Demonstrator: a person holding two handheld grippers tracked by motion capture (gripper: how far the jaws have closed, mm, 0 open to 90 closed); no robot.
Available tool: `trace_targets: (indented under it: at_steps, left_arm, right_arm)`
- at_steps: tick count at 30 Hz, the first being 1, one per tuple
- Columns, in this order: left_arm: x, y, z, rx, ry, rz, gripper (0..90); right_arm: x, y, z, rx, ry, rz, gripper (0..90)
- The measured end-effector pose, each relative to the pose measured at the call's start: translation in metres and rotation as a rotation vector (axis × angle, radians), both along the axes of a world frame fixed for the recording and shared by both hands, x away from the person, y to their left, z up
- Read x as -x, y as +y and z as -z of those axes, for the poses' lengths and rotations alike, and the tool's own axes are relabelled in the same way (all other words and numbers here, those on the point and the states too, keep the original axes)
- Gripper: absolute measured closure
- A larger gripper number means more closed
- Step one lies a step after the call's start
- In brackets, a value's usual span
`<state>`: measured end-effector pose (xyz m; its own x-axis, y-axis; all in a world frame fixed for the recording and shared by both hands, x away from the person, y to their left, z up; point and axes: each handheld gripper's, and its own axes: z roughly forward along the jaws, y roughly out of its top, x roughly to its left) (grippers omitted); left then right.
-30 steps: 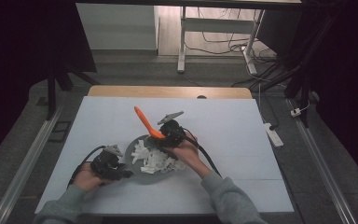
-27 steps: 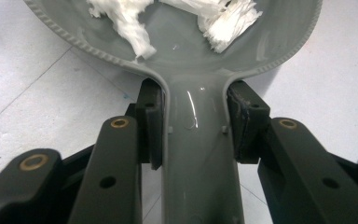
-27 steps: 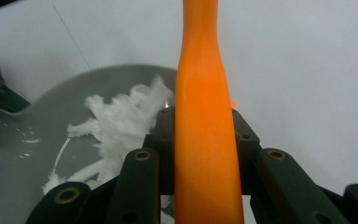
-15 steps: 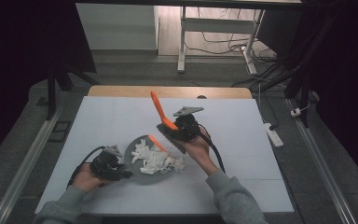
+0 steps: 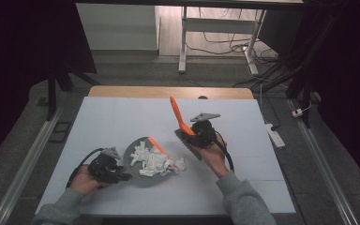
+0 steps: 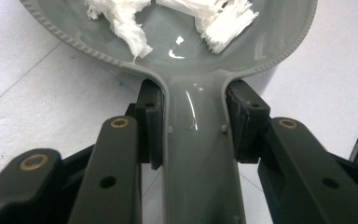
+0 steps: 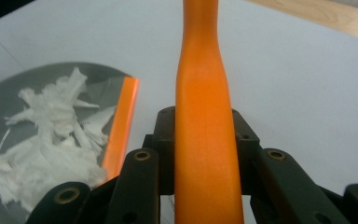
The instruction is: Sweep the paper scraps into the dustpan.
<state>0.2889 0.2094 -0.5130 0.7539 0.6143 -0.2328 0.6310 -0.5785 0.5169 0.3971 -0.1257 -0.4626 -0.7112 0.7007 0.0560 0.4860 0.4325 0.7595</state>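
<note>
The left hand-held gripper [image 5: 122, 176] is clamping the grey dustpan's [image 5: 143, 179] handle on the table [image 5: 117, 117], while the right hand-held gripper [image 5: 193, 132] is gripping an orange brush handle [image 5: 178, 115] raised beside it.

White power strip [image 5: 273, 134] beside table [image 5: 122, 117]

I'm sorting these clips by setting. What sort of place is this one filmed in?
Probably a lab or workshop recording station, not a home. A white-covered table stands in a dark curtained bay, loose cables and a power strip lie on the floor, and metal rails flank the table.
</note>
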Motion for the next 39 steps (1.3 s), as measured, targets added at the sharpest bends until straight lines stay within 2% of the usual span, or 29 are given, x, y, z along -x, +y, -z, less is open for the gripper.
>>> trace_targets:
  at_steps: [9,16,24,30,34,39]
  left_arm:
    - [0.004,0.003,-0.001,-0.001,0.001,0.021,61.3]
    - [0.008,0.003,-0.002,0.005,0.005,0.049,61.3]
    - [0.011,-0.002,-0.003,0.0,0.006,0.074,61.2]
    - [0.012,-0.004,-0.003,0.002,0.006,0.08,61.2]
    - [0.012,-0.009,-0.003,0.0,0.004,0.087,61.3]
    - [0.011,-0.013,-0.003,0.0,0.005,0.095,61.2]
  right_arm:
    - [0.009,-0.01,0.006,0.023,0.019,0.024,70.4]
    - [0.012,-0.003,0.012,0.033,0.038,-0.007,70.3]
    - [0.018,0.014,0.02,0.046,0.066,-0.036,70.3]
    - [0.025,0.034,0.027,0.087,0.069,-0.068,70.4]
    - [0.029,0.042,0.029,0.059,0.095,-0.092,70.4]
    - [0.04,0.064,0.028,-0.003,0.126,-0.185,70.4]
